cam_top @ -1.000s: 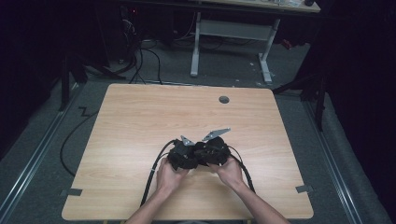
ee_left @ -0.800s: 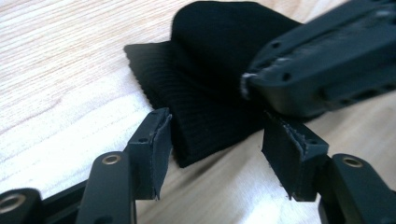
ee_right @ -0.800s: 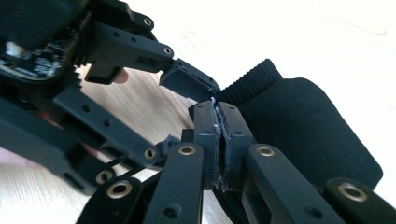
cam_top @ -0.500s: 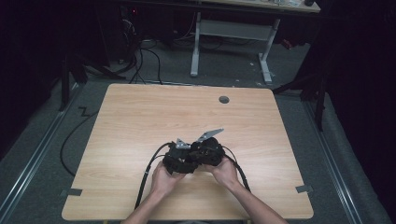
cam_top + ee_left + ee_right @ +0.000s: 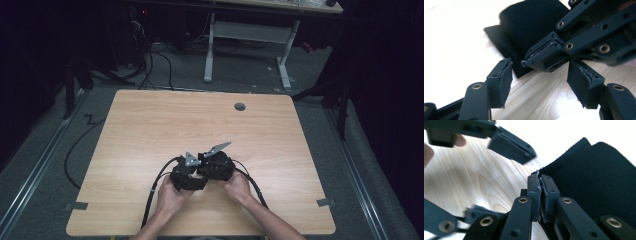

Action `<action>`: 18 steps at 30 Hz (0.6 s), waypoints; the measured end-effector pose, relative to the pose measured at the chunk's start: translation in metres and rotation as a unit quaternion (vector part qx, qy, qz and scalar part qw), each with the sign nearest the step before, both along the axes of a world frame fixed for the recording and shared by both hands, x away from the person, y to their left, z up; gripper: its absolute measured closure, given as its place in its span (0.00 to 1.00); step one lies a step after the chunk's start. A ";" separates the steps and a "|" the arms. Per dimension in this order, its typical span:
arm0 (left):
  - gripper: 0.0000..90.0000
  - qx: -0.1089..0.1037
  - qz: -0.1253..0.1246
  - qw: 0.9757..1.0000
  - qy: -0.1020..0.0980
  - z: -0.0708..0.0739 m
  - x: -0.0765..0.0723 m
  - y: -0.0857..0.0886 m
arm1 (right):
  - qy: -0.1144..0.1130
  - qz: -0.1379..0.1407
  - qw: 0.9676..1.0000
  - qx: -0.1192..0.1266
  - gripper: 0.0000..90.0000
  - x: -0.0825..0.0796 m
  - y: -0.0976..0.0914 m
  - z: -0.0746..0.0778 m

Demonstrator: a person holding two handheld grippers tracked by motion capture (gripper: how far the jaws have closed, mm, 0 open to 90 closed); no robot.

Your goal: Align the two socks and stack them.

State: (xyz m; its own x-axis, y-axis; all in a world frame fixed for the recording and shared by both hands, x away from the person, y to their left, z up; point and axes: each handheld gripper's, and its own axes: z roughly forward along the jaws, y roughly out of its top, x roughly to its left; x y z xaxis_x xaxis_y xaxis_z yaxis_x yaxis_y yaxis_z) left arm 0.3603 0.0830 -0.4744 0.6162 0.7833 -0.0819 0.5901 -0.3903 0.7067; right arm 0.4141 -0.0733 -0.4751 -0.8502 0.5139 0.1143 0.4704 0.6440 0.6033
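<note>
Both hands have drawn nearer the desk's (image 5: 150, 130) front edge since a second ago. Our left hand-held gripper (image 5: 539, 82) has just been opening; its jaws now stand wide, nothing between them. Our right hand-held gripper (image 5: 541, 195) is pinched tight on the black ribbed knit fabric piece (image 5: 594, 185), which lies flat on the desk just beside both, so we judge the right is taking over the cloth.

Bare forearms, no sleeves. Both claws matte black: the left claw (image 5: 540, 82) shows brass-ringed rivets and stitched pads, grey three-cornered plates (image 5: 218, 148) ride on top, and black cables (image 5: 152, 192) trail behind.
</note>
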 end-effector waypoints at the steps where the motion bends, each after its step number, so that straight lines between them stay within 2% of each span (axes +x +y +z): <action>1: 0.41 -0.003 0.007 1.000 -0.002 0.002 -0.002 0.005 | 0.001 -0.003 1.000 0.000 0.96 -0.001 0.000 0.001; 3: 0.41 -0.023 0.015 1.000 0.001 0.004 -0.003 0.012 | -0.002 -0.004 1.000 0.000 0.96 -0.001 -0.001 0.001; 5: 0.41 -0.038 0.034 0.999 -0.004 0.008 -0.002 0.024 | -0.017 -0.004 1.000 -0.002 0.96 -0.003 -0.001 0.001; 8: 0.41 -0.039 0.059 0.997 -0.004 0.010 0.004 0.031 | -0.027 -0.006 1.000 0.000 0.96 -0.006 -0.001 0.000; 10: 0.41 -0.045 0.080 0.996 -0.003 0.010 0.012 0.033 | -0.032 -0.006 0.999 0.002 0.96 -0.009 -0.001 -0.001; 13: 0.41 -0.048 0.102 0.994 -0.005 0.012 0.026 0.026 | -0.041 -0.004 0.999 0.001 0.96 -0.014 -0.001 -0.001; 16: 0.40 -0.040 0.095 0.995 -0.006 0.013 0.035 0.012 | -0.054 0.001 0.999 0.004 0.96 -0.019 -0.001 -0.001; 18: 0.40 -0.035 0.089 0.995 -0.005 0.011 0.041 0.003 | -0.053 -0.001 0.999 0.009 0.96 -0.021 -0.003 -0.002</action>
State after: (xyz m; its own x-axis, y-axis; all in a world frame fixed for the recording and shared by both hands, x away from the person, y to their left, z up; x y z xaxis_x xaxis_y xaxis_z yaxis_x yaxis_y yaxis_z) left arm 0.4010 0.0860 -0.4632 0.4701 0.8723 -0.1343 0.6377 -0.2305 0.7350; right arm 0.3932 -0.0765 -0.4771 -0.8566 0.5149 0.0338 0.4057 0.6314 0.6609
